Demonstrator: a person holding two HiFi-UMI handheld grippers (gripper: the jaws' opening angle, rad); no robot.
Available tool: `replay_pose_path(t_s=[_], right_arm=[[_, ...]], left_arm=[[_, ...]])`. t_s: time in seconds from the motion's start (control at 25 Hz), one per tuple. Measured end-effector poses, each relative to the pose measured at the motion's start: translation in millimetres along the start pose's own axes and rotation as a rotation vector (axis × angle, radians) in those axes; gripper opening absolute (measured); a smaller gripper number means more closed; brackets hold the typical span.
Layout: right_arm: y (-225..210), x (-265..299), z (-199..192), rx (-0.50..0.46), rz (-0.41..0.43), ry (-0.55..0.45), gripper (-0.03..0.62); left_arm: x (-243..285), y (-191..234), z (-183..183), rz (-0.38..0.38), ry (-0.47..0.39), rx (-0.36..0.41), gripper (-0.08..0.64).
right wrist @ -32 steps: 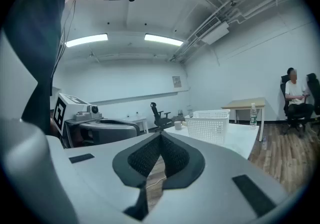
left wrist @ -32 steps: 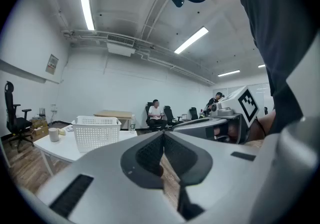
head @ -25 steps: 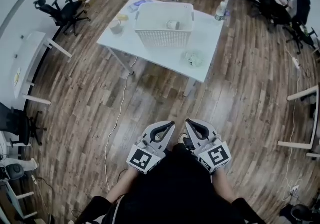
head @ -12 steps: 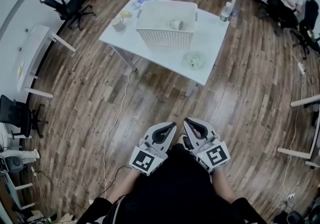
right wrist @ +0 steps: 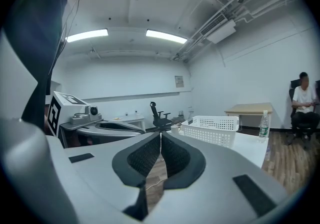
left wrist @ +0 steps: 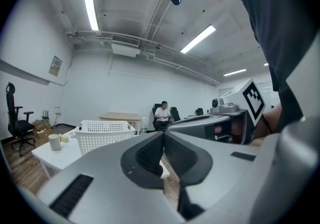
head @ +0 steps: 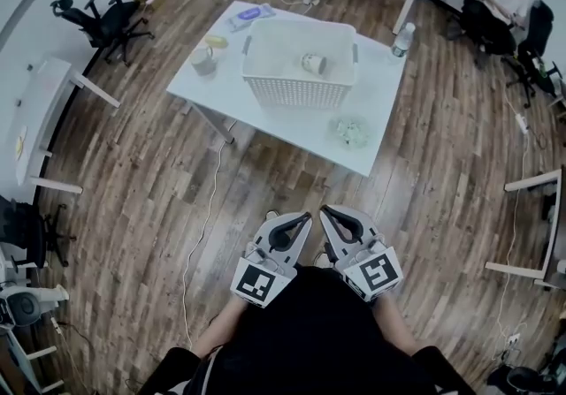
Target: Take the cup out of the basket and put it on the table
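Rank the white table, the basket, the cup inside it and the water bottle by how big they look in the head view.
1. white table
2. basket
3. cup and water bottle: they look about alike, both small and far off, so no ranking between them.

The left grey plastic tool (head: 306,219) and the right grey plastic tool (head: 325,210) are held side by side, close before the person's body. Their tips are near each other and point forward, about level. Each has its jaws pressed together, with nothing between them. The bare forearms (head: 223,330) are bent behind them.
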State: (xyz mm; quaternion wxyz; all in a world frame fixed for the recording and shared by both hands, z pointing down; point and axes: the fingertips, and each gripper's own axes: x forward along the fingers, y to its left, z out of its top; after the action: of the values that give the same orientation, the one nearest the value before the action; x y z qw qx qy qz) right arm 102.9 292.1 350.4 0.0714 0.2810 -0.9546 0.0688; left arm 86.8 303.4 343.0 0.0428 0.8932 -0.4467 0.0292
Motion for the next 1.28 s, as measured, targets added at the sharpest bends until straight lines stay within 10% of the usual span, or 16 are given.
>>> replay_pose_path(t_s=[0.44,0.88,1.12,1.28], right_arm=[[-28,115,31,0.022,-0.135,0.012,0.026],[-49,148,27,0.090,-0.151,0.067,0.026],[-93,162,25,0.103,-0.129,0.040,0.026],[-134,172,44,0.082,-0.120,-0.021,0.026]], left_arm=[[7,147,22,-0.063,-0.017,0.090,0.009],[37,203,-5,-0.089,0.063,-0.021,0.009],[77,210,5,-0.070,0.137,0.221,0.009],[111,220,14,-0.062,0.137,0.209,0.009]])
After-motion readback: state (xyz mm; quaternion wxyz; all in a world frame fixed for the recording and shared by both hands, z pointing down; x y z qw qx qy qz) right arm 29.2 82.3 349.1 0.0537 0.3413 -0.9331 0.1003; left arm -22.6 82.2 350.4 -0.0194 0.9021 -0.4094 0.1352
